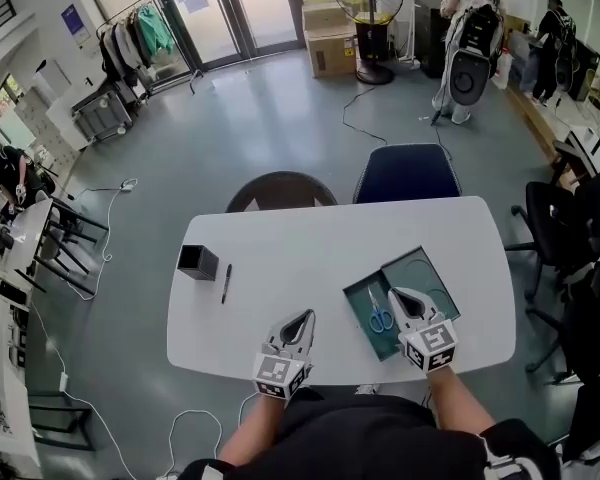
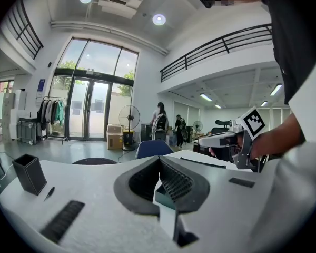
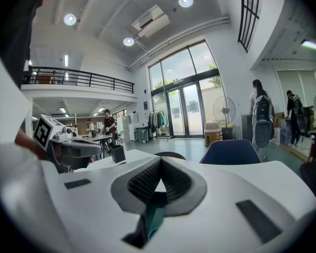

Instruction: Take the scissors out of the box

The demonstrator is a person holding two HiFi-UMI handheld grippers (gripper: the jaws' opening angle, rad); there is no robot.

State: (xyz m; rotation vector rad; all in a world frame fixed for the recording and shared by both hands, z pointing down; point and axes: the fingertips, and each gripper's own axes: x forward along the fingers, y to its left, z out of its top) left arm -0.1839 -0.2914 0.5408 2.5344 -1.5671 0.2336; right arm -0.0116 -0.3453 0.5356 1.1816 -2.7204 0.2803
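Blue-handled scissors (image 1: 381, 317) lying in teal box (image 1: 426, 272), right tool (image 1: 404, 299) pressed together above box, left tool (image 1: 302, 321) pressed together over table (image 1: 280, 258)

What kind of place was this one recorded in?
Probably a large open office or workshop hall: tall glass doors, a mezzanine railing overhead, and a white table among other work desks with people at them.

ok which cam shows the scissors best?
Head view: the scissors lie in full sight from above in the open teal box, beside the right gripper. Both gripper views catch only a teal sliver of box past their jaws; no scissors visible.
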